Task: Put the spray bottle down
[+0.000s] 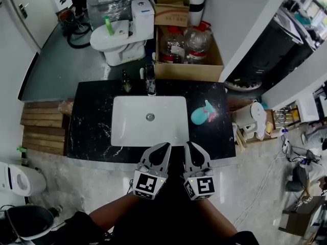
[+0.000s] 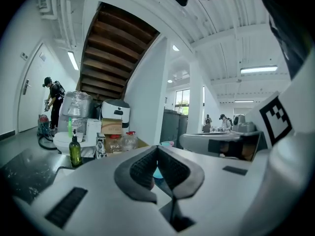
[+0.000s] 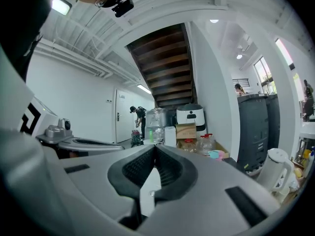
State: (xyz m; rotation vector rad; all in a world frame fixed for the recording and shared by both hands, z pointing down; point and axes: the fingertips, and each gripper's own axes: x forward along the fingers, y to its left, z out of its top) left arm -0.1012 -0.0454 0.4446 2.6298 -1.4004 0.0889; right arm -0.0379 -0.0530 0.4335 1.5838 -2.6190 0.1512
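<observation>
Head view: spray bottle (image 1: 203, 112) is lying on its side on the surface (image 1: 92, 117), just right of the sink (image 1: 130, 129) and well apart from both tools. Left tool (image 1: 164, 148) and right tool (image 1: 190, 147) sit side by side over the surface's front edge, both closed and empty. Reads as put-down done. The only move I'd expect next is clearing away toward the person, no grasp needed. Bottle has bare surface all round. The right edge is fairly near it, and the kettle (image 1: 253, 117) stands beyond that, off the surface. Faucet (image 1: 150, 86) and soap bottle (image 1: 125, 80) are at the back, out of the way.

Left gripper view: jaws pressed together, nothing between them. The bottle's teal and pink show past the tips, ahead and apart.

Right gripper view: jaws together too, nothing gripped. Bottle is ahead to the right, low on the surface, with the kettle further right. Open room ahead, nothing near the tips.
</observation>
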